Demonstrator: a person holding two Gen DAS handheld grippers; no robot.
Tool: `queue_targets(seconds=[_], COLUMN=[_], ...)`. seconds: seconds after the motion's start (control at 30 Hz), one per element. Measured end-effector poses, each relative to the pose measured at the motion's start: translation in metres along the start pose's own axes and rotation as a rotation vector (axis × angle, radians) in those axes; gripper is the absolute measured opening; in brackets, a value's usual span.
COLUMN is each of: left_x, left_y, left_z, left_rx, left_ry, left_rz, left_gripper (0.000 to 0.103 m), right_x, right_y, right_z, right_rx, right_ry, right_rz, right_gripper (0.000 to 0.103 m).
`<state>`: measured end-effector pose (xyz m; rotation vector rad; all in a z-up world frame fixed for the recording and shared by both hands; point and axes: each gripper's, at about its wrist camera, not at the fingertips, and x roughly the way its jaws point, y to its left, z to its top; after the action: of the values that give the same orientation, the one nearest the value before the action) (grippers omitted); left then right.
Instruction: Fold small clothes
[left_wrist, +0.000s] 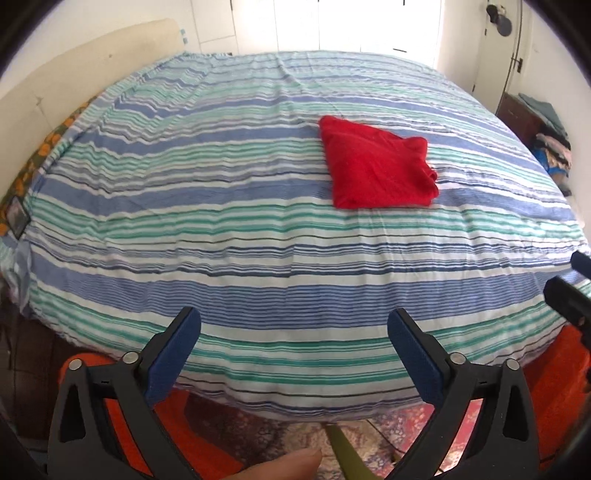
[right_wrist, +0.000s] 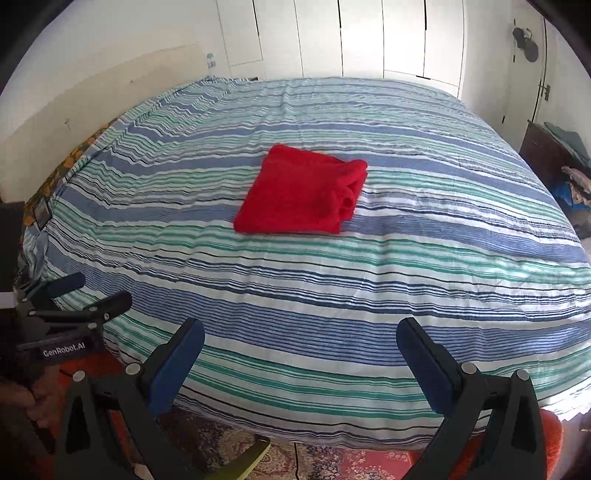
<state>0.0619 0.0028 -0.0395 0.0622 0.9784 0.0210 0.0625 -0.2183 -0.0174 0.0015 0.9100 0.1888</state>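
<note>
A small red garment (left_wrist: 375, 166) lies folded into a compact square on the striped bed (left_wrist: 221, 229), right of centre in the left wrist view and near the middle in the right wrist view (right_wrist: 303, 195). My left gripper (left_wrist: 293, 328) is open and empty, held over the bed's near edge, well short of the garment. My right gripper (right_wrist: 300, 339) is open and empty too, also back at the near edge. The left gripper also shows at the left of the right wrist view (right_wrist: 90, 291), and the right gripper at the right edge of the left wrist view (left_wrist: 570, 284).
The bed (right_wrist: 406, 280) has a blue, green and white striped cover. A beige headboard (left_wrist: 85, 74) is on the left. A dark cabinet with piled clothes (left_wrist: 550, 147) stands at the right. A patterned rug (right_wrist: 332, 461) lies below the near edge.
</note>
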Motion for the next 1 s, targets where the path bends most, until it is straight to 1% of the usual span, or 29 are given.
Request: queue_targets(seconds=[0.07, 0.17, 0.37, 0.47, 0.63, 0.77, 0.93, 1.0], left_x=[-0.009, -0.020, -0.035, -0.042, -0.049, -0.052, -0.059, -0.062], left_y=[0.000, 0.001, 0.002, -0.001, -0.002, -0.002, -0.006, -0.008], left_z=[0.001, 0.003, 0.006, 0.007, 0.006, 0.006, 0.007, 0.007], left_rx=[0.008, -0.007, -0.020, -0.014, 0.005, 0.009, 0.036, 0.043], left_ry=[-0.017, -0.030, -0.033, -0.038, -0.030, -0.005, -0.001, 0.000], left_rz=[0.013, 0.011, 0.024, 0.029, 0.011, 0.009, 0.036, 0.034], left_gripper=[0.102, 0.102, 0.103, 0.103, 0.102, 0.102, 0.102, 0.102], right_x=[-0.009, -0.018, -0.036, -0.043, -0.044, -0.046, -0.053, -0.056], right_y=[0.006, 0.016, 0.035, 0.037, 0.037, 0.036, 0.038, 0.039], right_z=[0.004, 0.008, 0.008, 0.007, 0.007, 0.007, 0.011, 0.013], right_rx=[-0.009, -0.027, -0.100, -0.120, -0.132, -0.130, -0.144, -0.150], right_ry=[-0.004, 0.020, 0.055, 0.057, 0.065, 0.074, 0.065, 0.059], right_rz=[0.011, 0.024, 0.013, 0.003, -0.025, -0.026, -0.027, -0.027], right_gripper=[0.102, 0.102, 0.102, 0.102, 0.102, 0.102, 0.102, 0.102])
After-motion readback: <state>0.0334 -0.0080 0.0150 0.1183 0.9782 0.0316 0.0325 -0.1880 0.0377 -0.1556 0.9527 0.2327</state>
